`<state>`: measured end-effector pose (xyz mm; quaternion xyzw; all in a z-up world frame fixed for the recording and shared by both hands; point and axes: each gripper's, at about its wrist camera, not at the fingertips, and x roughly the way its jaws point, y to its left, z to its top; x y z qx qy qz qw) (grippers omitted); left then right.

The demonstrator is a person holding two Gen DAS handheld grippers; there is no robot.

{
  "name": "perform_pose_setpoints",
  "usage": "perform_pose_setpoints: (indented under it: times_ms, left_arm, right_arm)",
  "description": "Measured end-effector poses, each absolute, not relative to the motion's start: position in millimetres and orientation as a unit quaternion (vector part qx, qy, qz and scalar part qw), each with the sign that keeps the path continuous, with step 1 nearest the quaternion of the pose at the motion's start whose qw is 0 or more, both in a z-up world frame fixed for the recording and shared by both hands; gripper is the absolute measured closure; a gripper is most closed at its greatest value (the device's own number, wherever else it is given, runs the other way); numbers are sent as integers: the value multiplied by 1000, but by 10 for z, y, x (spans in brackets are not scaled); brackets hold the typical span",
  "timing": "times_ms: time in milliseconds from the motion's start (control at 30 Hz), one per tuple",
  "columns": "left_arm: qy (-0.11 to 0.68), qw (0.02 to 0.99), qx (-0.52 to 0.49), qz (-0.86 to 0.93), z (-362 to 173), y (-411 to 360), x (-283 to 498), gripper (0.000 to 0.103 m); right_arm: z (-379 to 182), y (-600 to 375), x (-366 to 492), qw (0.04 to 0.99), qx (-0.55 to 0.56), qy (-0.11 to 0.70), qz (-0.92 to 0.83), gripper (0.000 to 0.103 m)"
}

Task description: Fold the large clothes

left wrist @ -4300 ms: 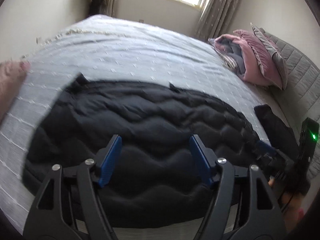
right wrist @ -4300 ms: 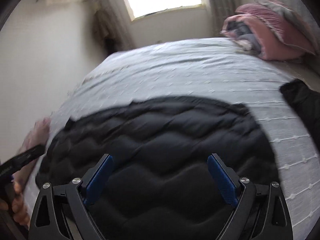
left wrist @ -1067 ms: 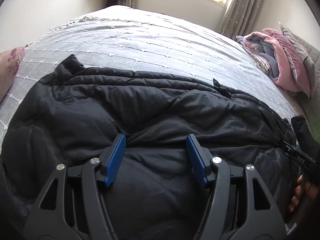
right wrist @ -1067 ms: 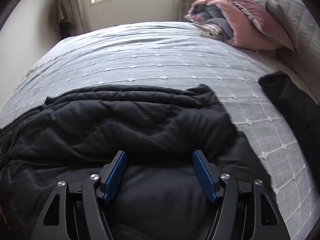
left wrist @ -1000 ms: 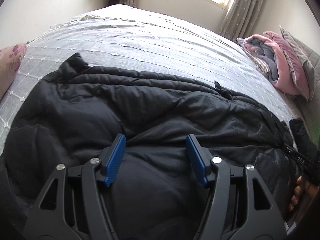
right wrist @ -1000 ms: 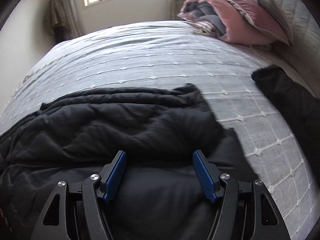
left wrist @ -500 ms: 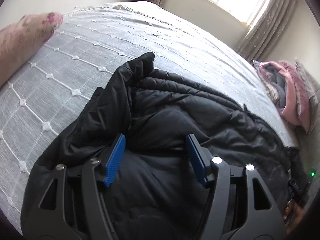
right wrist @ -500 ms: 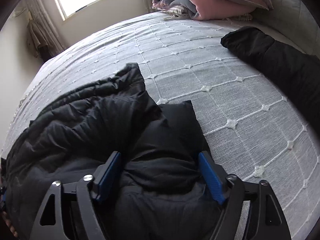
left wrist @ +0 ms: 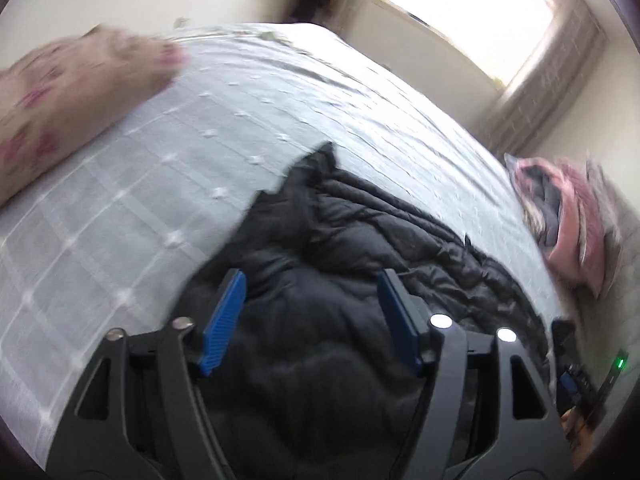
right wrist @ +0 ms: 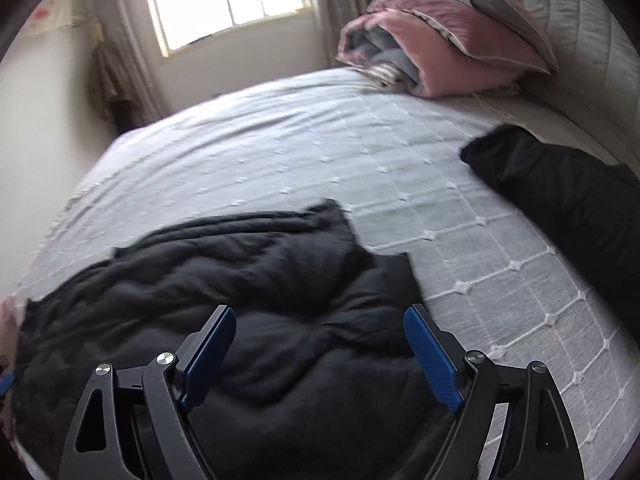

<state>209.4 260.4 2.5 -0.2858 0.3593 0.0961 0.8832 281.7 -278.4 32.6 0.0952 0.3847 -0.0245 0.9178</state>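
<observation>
A large black quilted puffer jacket (left wrist: 360,248) lies bunched and partly folded on the grey bedspread (left wrist: 280,100); it also shows in the right wrist view (right wrist: 224,276). My left gripper (left wrist: 312,300) is open, its blue pads spread over the jacket's left end. My right gripper (right wrist: 320,332) is open, spread wide above the jacket's right end. Neither holds fabric. The right gripper's body with a green light (left wrist: 618,364) shows at the far right of the left wrist view.
A second black garment (right wrist: 568,196) lies on the bed to the right. A pink and grey folded duvet with pillows (right wrist: 440,52) sits by the headboard. A floral pink pillow (left wrist: 68,104) lies at the left. A window (right wrist: 228,0) is in the far wall.
Both grippers have lifted and tilted back from the jacket. The right gripper's jaws have widened and no longer press into the fabric. The jacket's ends stay folded inward.
</observation>
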Motion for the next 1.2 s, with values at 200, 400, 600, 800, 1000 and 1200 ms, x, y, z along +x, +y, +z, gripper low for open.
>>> perform_pose_setpoints:
  times_ms: [200,400,600,800,1000,1200]
  left_arm:
    - [357,846,-382,102,-109,2939,1421,32]
    - [362,822,-428,100,-371,2899,916,32]
    - [391,802,-444,79,-595,2624,856,32]
    - [409,810,-415,67,-681,2282,1103,32]
    - [398,823,-398,77,-666,2077,1289,30]
    - [389,824,-404,81,-689,2091,1381,30]
  right_arm:
    - [518,-2335,2584,927,45,370,34,23]
    - [503,-1992,2451,924,-4,377,66,42]
    - [514,-1962,2255,920,8,384,80,44]
    - [493,-1982,2018,915,31,390,102,44]
    - [336,-1932,2013,904,32,412,106,44]
    - [256,-1843,2023,900,15,421,111,44]
